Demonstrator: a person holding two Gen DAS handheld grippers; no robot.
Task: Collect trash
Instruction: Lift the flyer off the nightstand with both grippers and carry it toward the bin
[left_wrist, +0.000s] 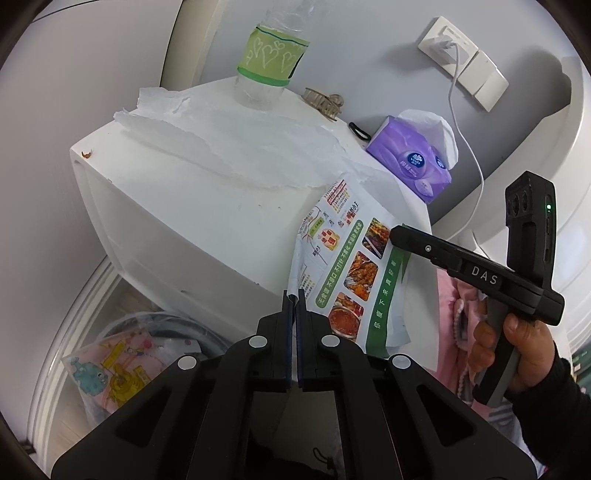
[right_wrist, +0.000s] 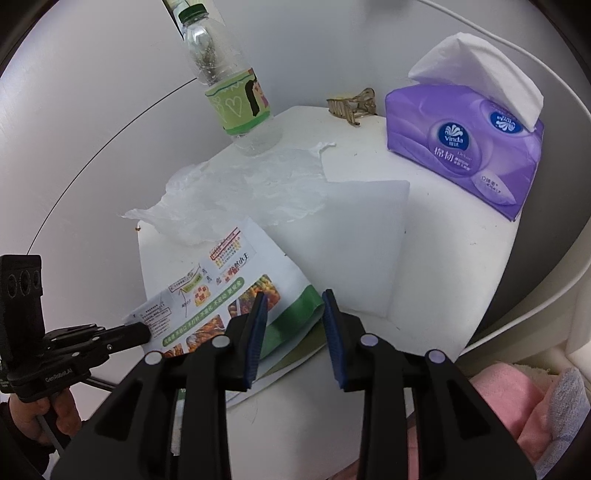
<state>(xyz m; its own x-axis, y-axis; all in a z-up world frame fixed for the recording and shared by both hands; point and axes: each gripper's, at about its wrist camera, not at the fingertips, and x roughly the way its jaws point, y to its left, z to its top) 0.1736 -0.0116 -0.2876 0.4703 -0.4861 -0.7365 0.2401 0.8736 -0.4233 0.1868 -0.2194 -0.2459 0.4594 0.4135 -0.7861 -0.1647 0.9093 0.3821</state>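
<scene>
At the near edge of the white tabletop, the left gripper has its fingers closed flat on a corner of the flyer, with the paper pinched between the pads. The flyer, printed with food photos and a green band, lies partly on the tabletop and partly out over its edge. The right gripper points down at the same sheet from the other side; its blue-padded fingers stand apart with a clear gap, the green edge of the flyer lying under and between them, and neither pad can be seen pressing on it. In the left wrist view a hand holds that gripper's handle.

Just beyond the flyer lies a crumpled sheet of thin plastic film, and a flat white tissue lies next to it, its edge touching the film. A clear bottle with a green label stands upright at the far side, its base on the film. A hair claw rests near the far edge, and a purple tissue pack with one tissue pulled up sits at the right. Below the tabletop, in the left wrist view, a bin holds bagged items. Pink cloth lies to the right, below the tabletop's edge.
</scene>
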